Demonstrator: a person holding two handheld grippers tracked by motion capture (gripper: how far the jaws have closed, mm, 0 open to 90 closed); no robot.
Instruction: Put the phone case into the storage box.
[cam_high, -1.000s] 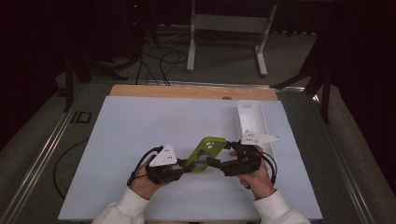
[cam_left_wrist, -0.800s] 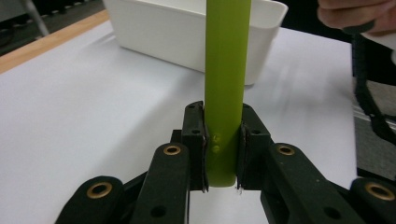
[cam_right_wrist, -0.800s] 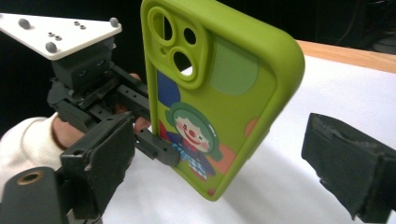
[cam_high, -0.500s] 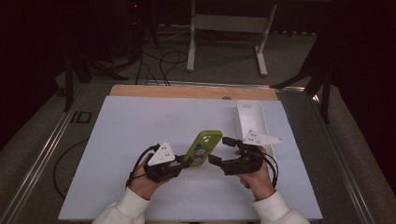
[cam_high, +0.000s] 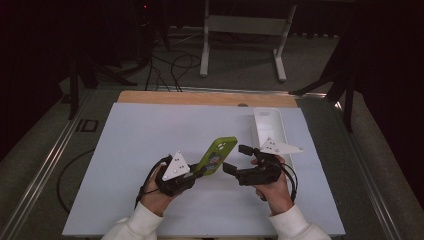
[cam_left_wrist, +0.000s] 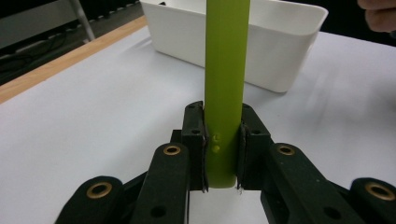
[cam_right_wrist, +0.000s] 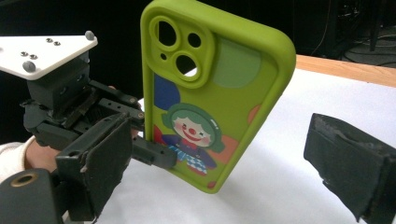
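- The left gripper (cam_high: 192, 174) has its jaws clamped on the lower end of a green phone case (cam_high: 216, 155), one pad on each face, as the left gripper view shows with the case (cam_left_wrist: 225, 88) seen edge-on between them.
- The case is held up off the white tabletop (cam_high: 150, 135), tilted, its camera-hole end pointing up and away from the person.
- In the right gripper view the back of the case (cam_right_wrist: 210, 102) faces the camera: a clown picture with green hair, and the lens cut-outs at the top.
- The right gripper (cam_high: 236, 159) sits just beside the case with its jaws spread wide; they have just been opening, and they hold nothing.
- From that gripper's own view the case stands beyond the gap between its two black pads (cam_right_wrist: 348, 158), touching neither.
- A white bin (cam_high: 269, 131) rests on the tabletop behind the right hand (cam_high: 272, 187), near the far right corner.
- The left hand (cam_high: 156, 196) holds its gripper low over the tabletop.
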